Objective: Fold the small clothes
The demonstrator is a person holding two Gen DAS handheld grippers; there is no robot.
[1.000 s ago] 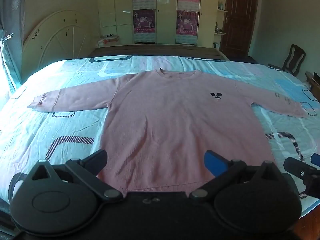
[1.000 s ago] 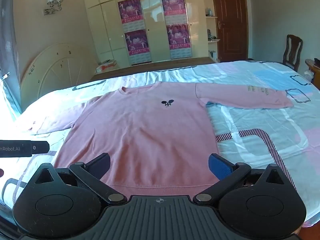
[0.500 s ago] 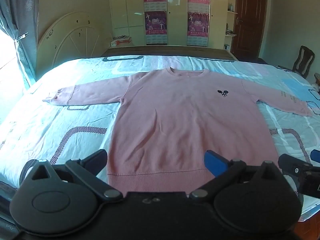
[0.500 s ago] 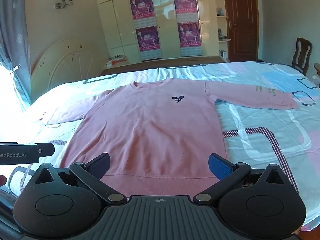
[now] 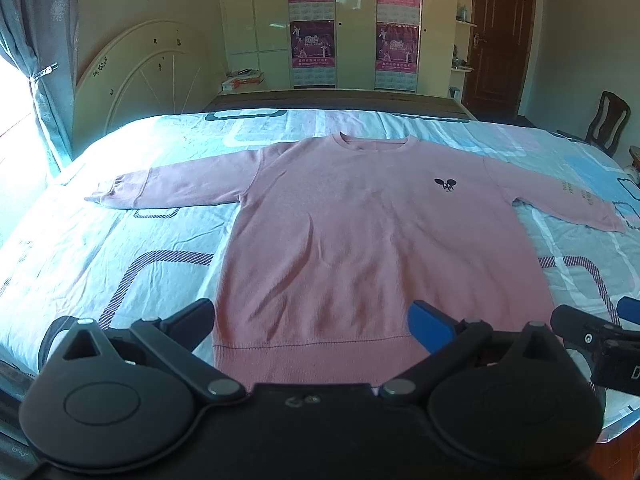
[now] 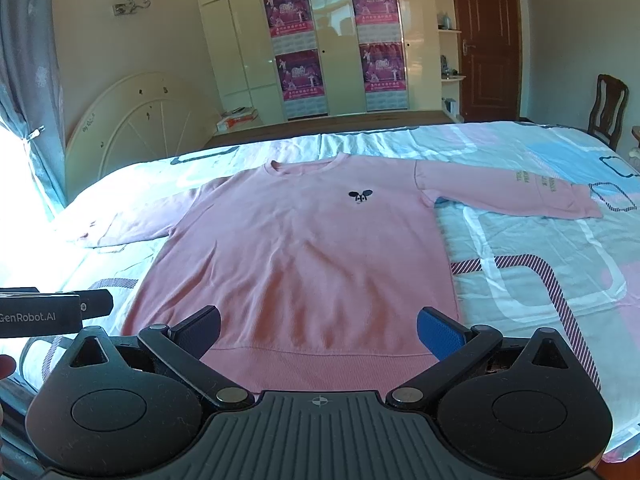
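A pink long-sleeved sweatshirt [image 5: 360,240] [image 6: 304,256] lies flat and face up on the bed, both sleeves spread out, a small black emblem on its chest. Its ribbed hem faces me at the bed's near edge. My left gripper [image 5: 312,320] hovers open above the hem, holding nothing. My right gripper [image 6: 318,330] is open too, over the hem's right half, with nothing between its fingers. Each gripper shows at the edge of the other's view.
The bed [image 5: 120,248] has a light blue and pink patterned sheet. A curved white headboard [image 5: 136,84] stands at the left, a wardrobe with posters [image 6: 336,40] behind. A wooden chair [image 6: 608,108] and a dark door [image 6: 484,40] are at the right.
Both grippers have drawn back and risen a little from the bed, so the whole hem now shows. Both views have swung slightly left. The sweatshirt has not moved.
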